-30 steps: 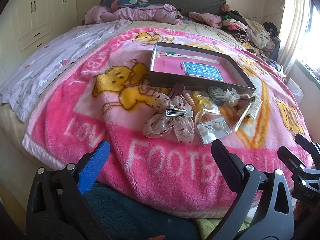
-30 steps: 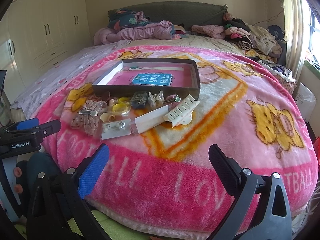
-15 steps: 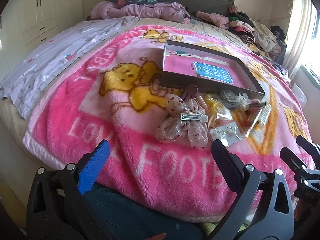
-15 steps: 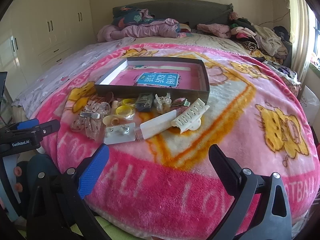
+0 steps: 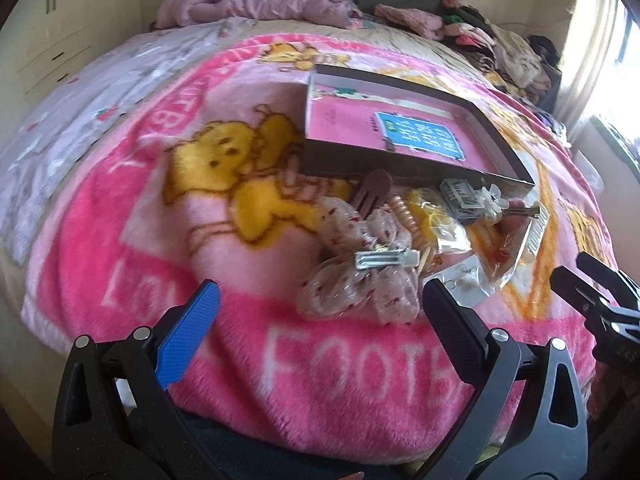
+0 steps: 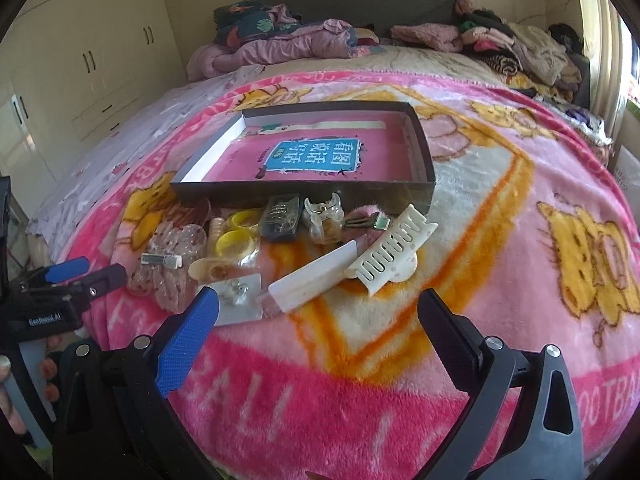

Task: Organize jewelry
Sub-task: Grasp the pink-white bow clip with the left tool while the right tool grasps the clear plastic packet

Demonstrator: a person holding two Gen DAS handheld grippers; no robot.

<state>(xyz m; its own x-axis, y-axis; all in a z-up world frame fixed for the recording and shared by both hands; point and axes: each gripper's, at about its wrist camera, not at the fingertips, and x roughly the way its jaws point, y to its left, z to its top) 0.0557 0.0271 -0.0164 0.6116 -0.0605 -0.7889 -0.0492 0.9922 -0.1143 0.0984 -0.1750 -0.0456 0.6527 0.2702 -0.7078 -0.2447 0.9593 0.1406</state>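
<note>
Both grippers' jaws wide apart

Your left wrist view sits low at the foot edge of the bed, looking up along the fluffy pink cartoon blanket (image 5: 224, 248) toward the headboard, close on the sheer speckled fabric hair bow (image 5: 360, 276). Your right wrist view looks the same way from further right, a little higher and further back. Both share the shallow dark cardboard box with the pink book inside (image 6: 304, 196) (image 5: 400, 164) and the accessory pile before it. Each view catches the other tool at its edge: right tool (image 5: 580, 276), left tool (image 6: 88, 272).
</note>
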